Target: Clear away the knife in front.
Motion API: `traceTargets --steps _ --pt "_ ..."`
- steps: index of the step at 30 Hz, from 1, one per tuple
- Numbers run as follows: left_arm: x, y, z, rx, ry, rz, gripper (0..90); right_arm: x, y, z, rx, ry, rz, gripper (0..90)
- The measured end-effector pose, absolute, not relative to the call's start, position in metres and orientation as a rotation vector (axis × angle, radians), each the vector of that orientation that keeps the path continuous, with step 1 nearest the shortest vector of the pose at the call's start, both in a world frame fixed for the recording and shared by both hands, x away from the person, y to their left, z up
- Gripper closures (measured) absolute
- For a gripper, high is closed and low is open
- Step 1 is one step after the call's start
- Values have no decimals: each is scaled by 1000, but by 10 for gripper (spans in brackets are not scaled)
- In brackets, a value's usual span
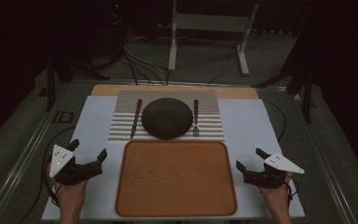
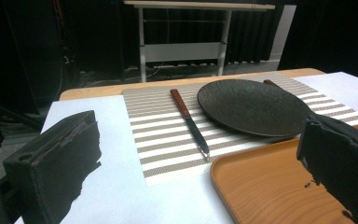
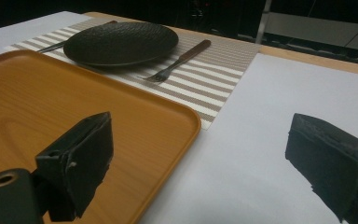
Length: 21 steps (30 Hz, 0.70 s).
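Table: wooden top (image 1: pixel 107 89) with a white sheet (image 1: pixel 242 121) laid over most of it; bare wood shows along the far edge
Placemat: brown-and-white striped woven mat (image 1: pixel 212 126) on the far half of the sheet, centred
Plate: dark round textured plate (image 1: pixel 167 117) in the middle of the placemat, empty, its near rim close to the tray's far edge
Knife: table knife with a reddish-brown handle (image 1: pixel 135 117) on the placemat just left of the plate, handle pointing far, blade tip near
Fork: metal fork with a brown handle (image 1: pixel 196 117) on the placemat just right of the plate, handle far, tines near
Tray: rectangular orange-brown wooden tray with rounded corners (image 1: pixel 175 178) on the near half of the sheet, empty, between the two grippers
Left gripper: (image 1: pixel 89 152) held in the person's left hand (image 1: pixel 70 191) left of the tray, over the white sheet; jaws spread wide, nothing between them
Right gripper: (image 1: pixel 251 159) held in the right hand (image 1: pixel 276 196) right of the tray, over the white sheet; jaws spread wide, nothing between them
Background: dark floor with cables and a pale metal frame (image 1: pixel 209 23) beyond the table
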<state>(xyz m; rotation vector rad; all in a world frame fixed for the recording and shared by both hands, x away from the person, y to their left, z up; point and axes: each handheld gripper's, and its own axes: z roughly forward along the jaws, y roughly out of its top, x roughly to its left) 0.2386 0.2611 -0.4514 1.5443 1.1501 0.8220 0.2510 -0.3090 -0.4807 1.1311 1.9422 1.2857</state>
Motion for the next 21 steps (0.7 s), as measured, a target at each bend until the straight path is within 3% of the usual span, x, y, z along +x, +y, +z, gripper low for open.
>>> traceTargets --steps 21 --pt "255 249 -439 1615 1181 798 2 249 -311 -480 1139 1926 1292 75"
